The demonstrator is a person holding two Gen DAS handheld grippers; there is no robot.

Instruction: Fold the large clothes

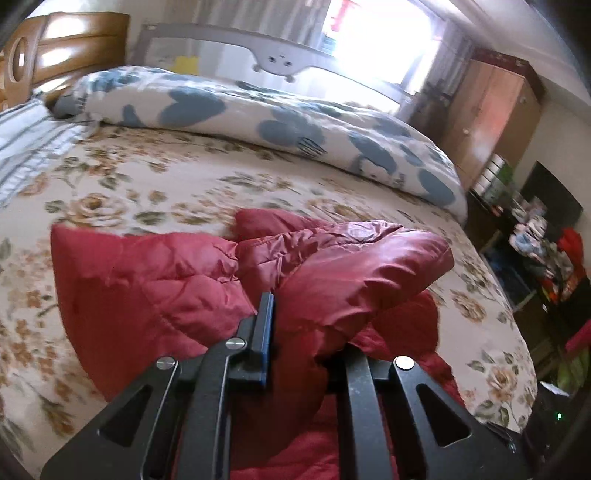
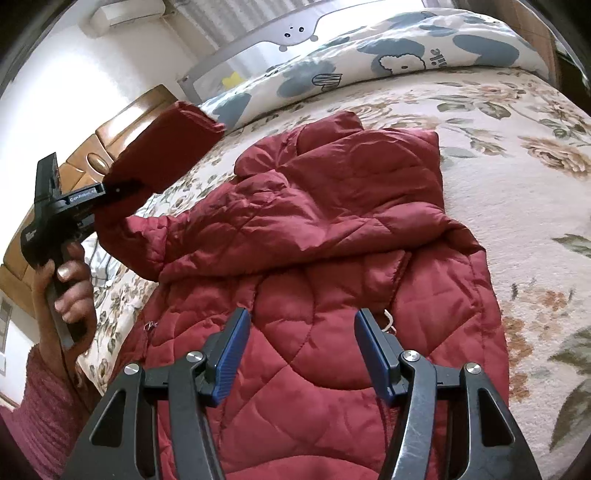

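Across the bed (image 2: pixel 517 155), whose floral cover gives a broad, soft place to work, a large quilted red jacket (image 2: pixel 332 258) lies spread from the middle of the right wrist view down to 6 o'clock, its body flat so that the sleeves can be brought over it. Behind it, toward 12 o'clock, a rolled duvet (image 2: pixel 406 62) with blue prints sits pushed against the grey bed rail (image 2: pixel 295 33), apparently to leave the near half of the bed free for folding. At 9 o'clock in the same view one sleeve (image 2: pixel 166 147) of the jacket rises off the bed, its cuff end standing up and away from the body, because the left hand-held gripper (image 2: pixel 122 188) is clamped on it near the cuff. The person's hand (image 2: pixel 70 291) wraps the grip below. In the left wrist view the blue pad (image 1: pixel 266 332) of one finger shows at the middle, with a puffy fold of red fabric bulging out toward 2 o'clock and hiding the other finger, which fits a tight pinch on the sleeve. Judging from the lifted sleeve, the step in hand is carrying it across the jacket's front. The right hand-held gripper (image 2: pixel 301 350) hangs over the lower body of the jacket at 6 o'clock with its two blue pads (image 2: pixel 231 354) well apart and nothing between them, probably waiting to pin or smooth the cloth. A small white cord (image 2: pixel 388 319) shows just beside its right pad.
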